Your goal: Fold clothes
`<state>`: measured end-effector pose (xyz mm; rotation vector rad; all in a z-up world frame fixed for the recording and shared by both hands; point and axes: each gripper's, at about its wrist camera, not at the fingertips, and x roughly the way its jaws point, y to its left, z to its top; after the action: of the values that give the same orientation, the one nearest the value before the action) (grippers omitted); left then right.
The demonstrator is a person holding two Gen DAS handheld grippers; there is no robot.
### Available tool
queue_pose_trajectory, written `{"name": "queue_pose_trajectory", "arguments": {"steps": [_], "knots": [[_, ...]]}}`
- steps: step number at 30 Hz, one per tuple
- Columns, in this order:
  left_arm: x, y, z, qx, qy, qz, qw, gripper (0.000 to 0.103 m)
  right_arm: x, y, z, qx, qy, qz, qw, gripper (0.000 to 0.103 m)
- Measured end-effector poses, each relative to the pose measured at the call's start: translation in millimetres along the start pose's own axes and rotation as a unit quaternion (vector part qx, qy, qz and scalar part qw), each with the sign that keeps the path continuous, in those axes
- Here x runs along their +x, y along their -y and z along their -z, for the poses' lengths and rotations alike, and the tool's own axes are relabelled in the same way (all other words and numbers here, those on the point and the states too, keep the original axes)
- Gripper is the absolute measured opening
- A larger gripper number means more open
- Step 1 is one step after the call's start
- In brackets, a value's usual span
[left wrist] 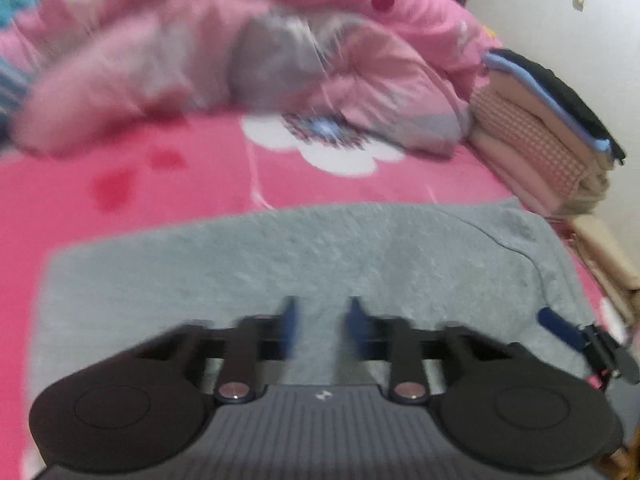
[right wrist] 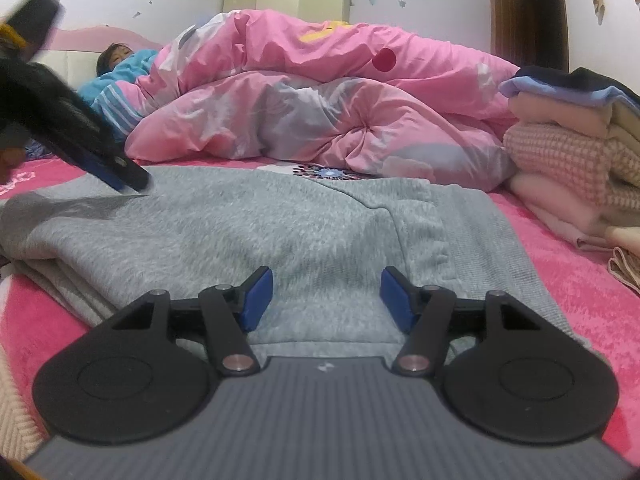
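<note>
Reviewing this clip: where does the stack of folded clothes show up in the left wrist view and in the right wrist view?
Left wrist view: the stack of folded clothes sits at the right edge, above the grey garment.
Right wrist view: the stack is at the right edge, mid-height, on the pink bedcover.
Shared landmark: the bunched pink duvet, directly left of the stack in both.

The left wrist view looks steeply down onto the grey garment (left wrist: pixel 300 256) from close above, facing the pink duvet (left wrist: pixel 360 72) at twelve o'clock. The right wrist view sits low, nearly level, skimming the bed (right wrist: pixel 580 292) toward the same duvet. Both share the garment, duvet, and folded stack (left wrist: pixel 540 132) at two o'clock.
</note>
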<state>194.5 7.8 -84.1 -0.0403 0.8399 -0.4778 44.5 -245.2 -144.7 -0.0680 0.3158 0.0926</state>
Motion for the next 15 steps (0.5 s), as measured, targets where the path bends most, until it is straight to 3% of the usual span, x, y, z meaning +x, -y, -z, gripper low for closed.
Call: {"name": "queue_pose_trajectory", "arguments": {"steps": [1, 5, 8, 10, 11, 13, 15], "knots": [[9, -5, -1, -0.006, -0.009, 0.008, 0.9999, 0.015, 0, 0, 0, -0.001, 0.001, 0.0, 1.0, 0.061], [17, -44, -4, -0.031, 0.008, -0.039, 0.9987, 0.003, -1, 1, 1, 0.0, 0.005, -0.002, 1.0, 0.061], [17, -97, -12, -0.128, 0.011, -0.032, 0.9912, 0.004, -1, 2, 1, 0.0, 0.008, -0.005, 1.0, 0.061], [13, -118, -15, -0.162, 0.021, -0.035, 0.986, 0.003, 0, 3, 1, 0.0, 0.01, -0.006, 1.0, 0.062], [10, -123, -17, -0.164, 0.031, -0.066, 0.9837, 0.004, 0, 3, 1, 0.001, 0.011, -0.007, 1.0, 0.062], [3, -134, -20, -0.167, 0.049, -0.146, 0.9739, 0.02, -1, 3, 1, 0.001, 0.012, -0.007, 1.0, 0.062], [-8, -149, -14, -0.199, 0.052, -0.158, 0.9658, 0.022, -1, 3, 2, 0.001, 0.013, -0.007, 1.0, 0.062]]}}
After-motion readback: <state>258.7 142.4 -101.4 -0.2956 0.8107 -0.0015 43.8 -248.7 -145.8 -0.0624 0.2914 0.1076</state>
